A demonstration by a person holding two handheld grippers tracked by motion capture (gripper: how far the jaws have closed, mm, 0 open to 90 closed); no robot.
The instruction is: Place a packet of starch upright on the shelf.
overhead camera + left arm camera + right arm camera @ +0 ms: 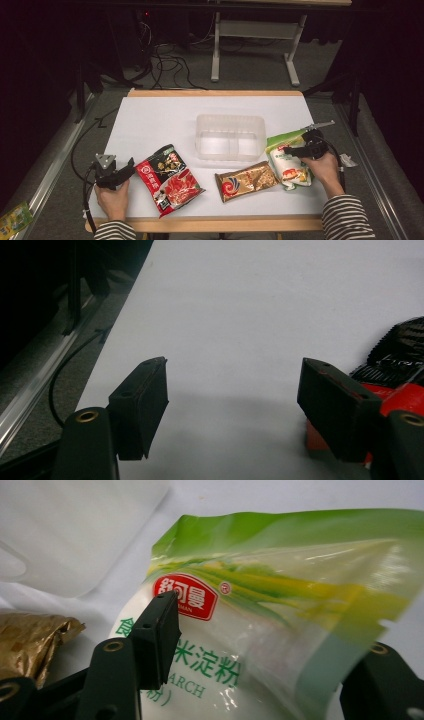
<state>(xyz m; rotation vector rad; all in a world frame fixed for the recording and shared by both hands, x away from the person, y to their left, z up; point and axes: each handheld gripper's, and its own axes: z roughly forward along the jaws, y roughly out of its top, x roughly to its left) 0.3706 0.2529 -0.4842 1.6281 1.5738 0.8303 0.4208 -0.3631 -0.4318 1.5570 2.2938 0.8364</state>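
Observation:
A clear plastic tub [230, 136] stands in the middle of the white table [150, 120]. In front of it lie a red-and-black snack bag [170, 179], a gold bag [247, 181] and a green-and-white starch bag [289, 162]. My left gripper [126, 170] rests at the front left, just left of the red bag [400, 390]; it [232, 370] is open over bare table. My right gripper [294, 149] is open at the starch bag [280, 605], whose raised edge lies between the jaws and covers most of the right one. The right gripper [272, 630] also sees the gold bag [30, 635] at its left.
The tub's wall [75, 535] stands just beyond the starch bag. A wooden rim [210, 223] runs along the table's front edge. A small green packet [15, 217] lies on the floor at the lower left. Cables [170, 62] and a desk frame [255, 45] are behind the table.

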